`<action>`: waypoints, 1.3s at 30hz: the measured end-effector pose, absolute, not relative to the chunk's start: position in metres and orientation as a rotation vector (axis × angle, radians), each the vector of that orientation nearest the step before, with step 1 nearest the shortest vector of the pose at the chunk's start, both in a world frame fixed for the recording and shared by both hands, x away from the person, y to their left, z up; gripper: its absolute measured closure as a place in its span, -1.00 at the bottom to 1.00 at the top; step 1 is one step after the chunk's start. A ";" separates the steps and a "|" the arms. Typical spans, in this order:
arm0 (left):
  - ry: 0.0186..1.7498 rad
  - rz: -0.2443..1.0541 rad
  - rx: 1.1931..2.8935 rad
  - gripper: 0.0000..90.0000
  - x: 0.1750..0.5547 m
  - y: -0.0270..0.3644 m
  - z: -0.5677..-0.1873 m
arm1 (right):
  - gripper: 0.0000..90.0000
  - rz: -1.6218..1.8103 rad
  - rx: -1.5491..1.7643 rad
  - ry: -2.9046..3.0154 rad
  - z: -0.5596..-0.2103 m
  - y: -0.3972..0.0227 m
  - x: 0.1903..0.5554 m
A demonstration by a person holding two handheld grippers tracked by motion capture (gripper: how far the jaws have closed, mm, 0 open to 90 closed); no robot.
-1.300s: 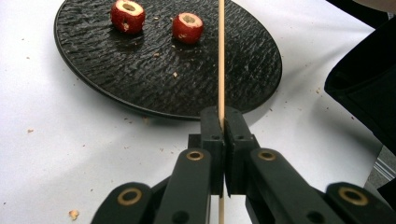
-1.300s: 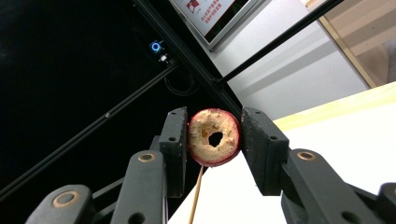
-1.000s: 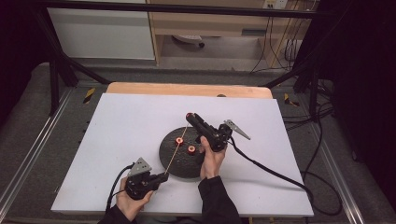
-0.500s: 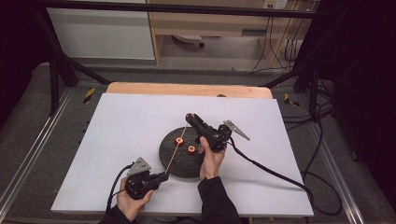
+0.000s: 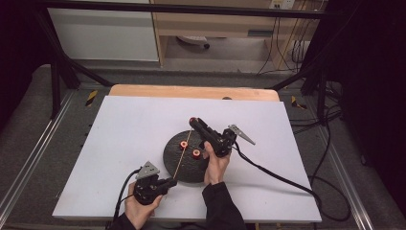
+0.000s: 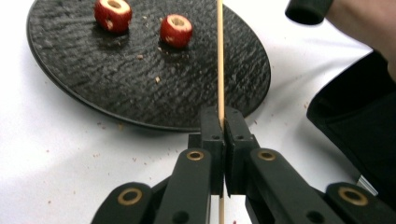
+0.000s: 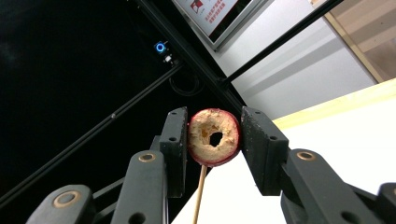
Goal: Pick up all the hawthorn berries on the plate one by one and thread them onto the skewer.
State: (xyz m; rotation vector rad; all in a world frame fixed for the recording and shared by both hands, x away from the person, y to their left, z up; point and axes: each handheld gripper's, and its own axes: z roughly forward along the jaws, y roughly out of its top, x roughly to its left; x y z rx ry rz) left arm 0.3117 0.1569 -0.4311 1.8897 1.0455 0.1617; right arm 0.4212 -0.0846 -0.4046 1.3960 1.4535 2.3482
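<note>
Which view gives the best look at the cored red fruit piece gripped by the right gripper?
The right gripper view: the held fruit piece sits close up between the jaws, its hole and the skewer tip below it plain. The high view shows it as a small red dot at the right gripper.

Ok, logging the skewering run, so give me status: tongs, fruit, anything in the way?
Left tongs shut on skewer. Right tongs shut on cored fruit piece, skewer tip just beneath it. Two pieces left on black plate. Nothing in the way.
</note>
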 end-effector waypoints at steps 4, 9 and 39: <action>1.052 0.159 1.871 0.96 0.314 0.156 -0.426 | 0.40 2.344 1.391 1.464 -0.407 -0.083 0.419; 1.052 0.175 1.871 0.96 0.314 0.147 -0.428 | 0.40 2.341 1.372 1.456 -0.405 -0.084 0.416; 1.086 0.241 1.866 0.97 0.305 0.152 -0.422 | 0.42 2.282 1.429 1.458 -0.413 -0.092 0.421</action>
